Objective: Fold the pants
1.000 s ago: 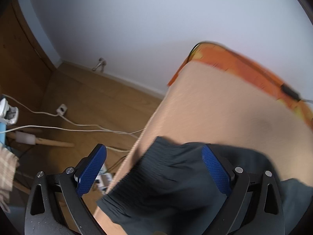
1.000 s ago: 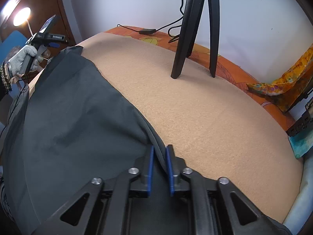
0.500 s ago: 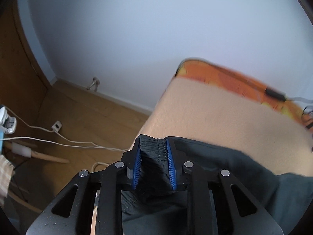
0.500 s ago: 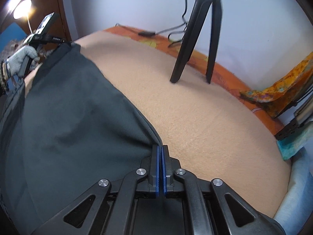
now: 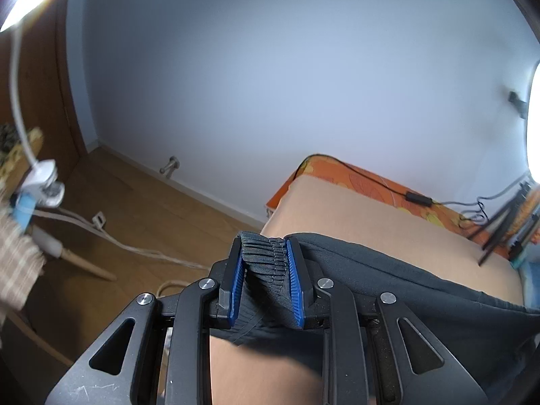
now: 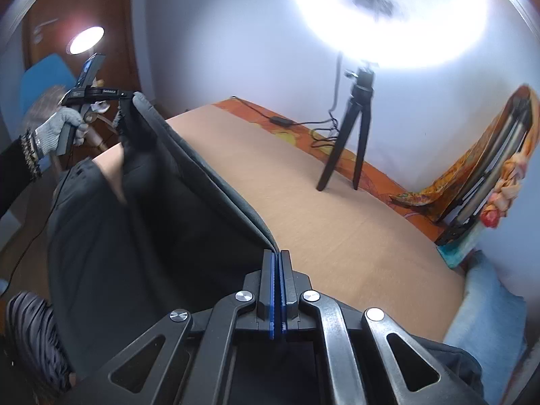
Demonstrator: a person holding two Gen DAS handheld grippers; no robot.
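Dark grey pants (image 6: 141,246) hang stretched between my two grippers above a tan blanket (image 6: 324,222) on the bed. My left gripper (image 5: 265,246) is shut on the bunched elastic waistband (image 5: 266,270); the cloth runs off to the right (image 5: 422,280). The left gripper also shows in the right wrist view (image 6: 111,96), held by a gloved hand, raised above the bed. My right gripper (image 6: 277,256) is shut on the pants' edge, lifted off the blanket.
A black tripod (image 6: 351,141) with a bright ring light stands at the bed's far side, with a cable and adapter (image 6: 280,120). An orange patterned sheet (image 5: 341,173) edges the bed. White cables (image 5: 128,243) cross the wood floor at left. A light blue pillow (image 6: 486,307) lies right.
The left gripper closed on the waistband, and the right closed on the pants' edge. Both have lifted, raising the pants off the blanket into a taut hanging sheet.
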